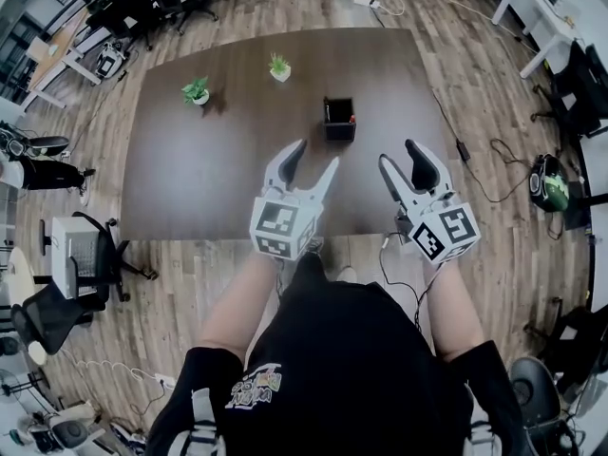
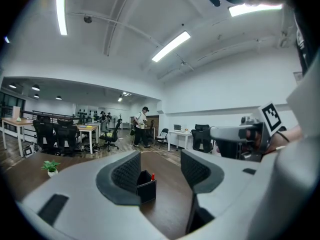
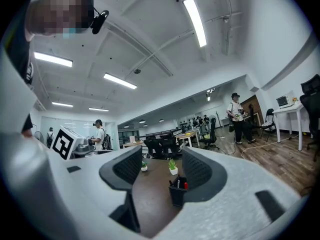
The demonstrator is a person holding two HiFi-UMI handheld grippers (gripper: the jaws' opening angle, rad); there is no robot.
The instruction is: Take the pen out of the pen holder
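Head view, nearest first: the person stands at the near edge of the counter [image 1: 209, 188], one gripper in each hand, both raised over that edge and pointing ahead. The left gripper [image 1: 318, 155] has its fingers spread wide with nothing between them but air. The right gripper [image 1: 397, 152] is likewise released and empty. Its own view shows only bare counter and distant objects in the gap.

Further along the counter, well apart from both sets of fingers, stands the pen holder [image 1: 339, 119], a dark square box set upright. It lies almost straight ahead, on a line running between the two grippers. The left gripper's inner finger looks slightly the nearer. A pen [image 1: 352, 119] with a red top pokes out on the holder's right side, the side toward the right gripper, and at least one darker pen stands beside it. Their long axes run close to vertical, so I judge the coming move to be a reach forward and down over the holder's mouth, with the fingers closing across the shaft, then a straight lift. Either hand could do it, though the red pen's position favours the right.

Beyond the holder sit two small potted plants [image 1: 197, 90], well clear to the left. Past the counter are office chairs, desks and people.
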